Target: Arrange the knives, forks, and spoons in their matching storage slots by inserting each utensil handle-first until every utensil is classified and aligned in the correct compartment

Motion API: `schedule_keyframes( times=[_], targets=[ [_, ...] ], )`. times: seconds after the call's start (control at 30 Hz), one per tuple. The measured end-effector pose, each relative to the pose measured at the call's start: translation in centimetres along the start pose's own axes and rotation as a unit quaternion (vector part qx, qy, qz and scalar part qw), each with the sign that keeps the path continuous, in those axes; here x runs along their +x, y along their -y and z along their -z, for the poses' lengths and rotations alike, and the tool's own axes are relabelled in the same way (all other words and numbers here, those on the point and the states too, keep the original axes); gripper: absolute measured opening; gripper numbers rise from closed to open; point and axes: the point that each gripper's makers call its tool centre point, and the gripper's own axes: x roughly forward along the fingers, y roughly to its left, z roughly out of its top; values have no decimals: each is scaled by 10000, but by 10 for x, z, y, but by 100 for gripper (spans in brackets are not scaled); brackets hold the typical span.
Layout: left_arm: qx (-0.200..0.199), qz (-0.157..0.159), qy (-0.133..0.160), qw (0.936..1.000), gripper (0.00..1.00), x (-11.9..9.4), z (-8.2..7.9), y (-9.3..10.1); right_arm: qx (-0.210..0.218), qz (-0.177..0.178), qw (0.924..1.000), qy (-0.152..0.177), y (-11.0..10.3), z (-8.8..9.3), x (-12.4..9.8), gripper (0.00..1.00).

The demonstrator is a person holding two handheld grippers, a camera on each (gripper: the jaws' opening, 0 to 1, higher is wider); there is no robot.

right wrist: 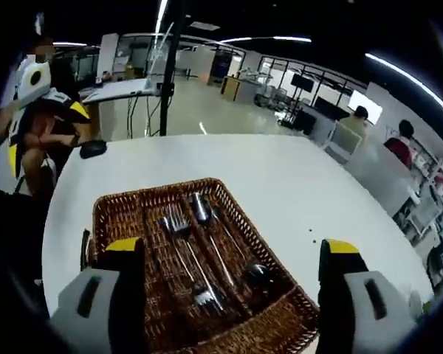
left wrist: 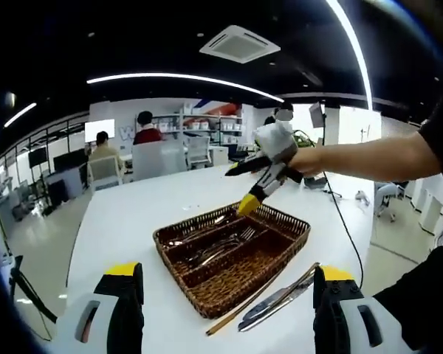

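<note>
We hold both grippers wide open and empty: the left gripper (left wrist: 225,295) hangs back from the tray (left wrist: 280,258), and the right gripper (right wrist: 232,276) hovers over its middle. In the right gripper view, forks (right wrist: 179,221) and spoons (right wrist: 201,208) already lie in the middle slots. In the left gripper view, knives (left wrist: 277,301) rest on the table (left wrist: 125,221) at five o'clock of the tray, touching its near edge beside a wooden stick (left wrist: 240,310). We judge the knives come next: the left gripper should close on one handle and slide it into an open slot.
</note>
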Motion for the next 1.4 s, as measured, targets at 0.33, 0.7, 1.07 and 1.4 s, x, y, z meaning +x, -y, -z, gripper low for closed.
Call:
schedule_keyframes(
  times=[0.33, 0.7, 1.07, 1.4],
  targets=[
    [11, 2, 270, 9996, 100, -13, -16, 9, 721, 816, 9910, 783, -26, 11, -113, 99],
    [55, 9, 316, 9995, 100, -29, -2, 26, 884, 1141, 9833, 1108, -74, 27, -164, 99],
    [37, -75, 375, 9993, 100, -34, 4, 36, 481, 1188, 9867, 1000, -125, 57, -190, 99],
    [134, -43, 327, 9994, 100, -32, 14, 47, 930, 1332, 9795, 1192, -135, 81, -226, 99]
  ],
)
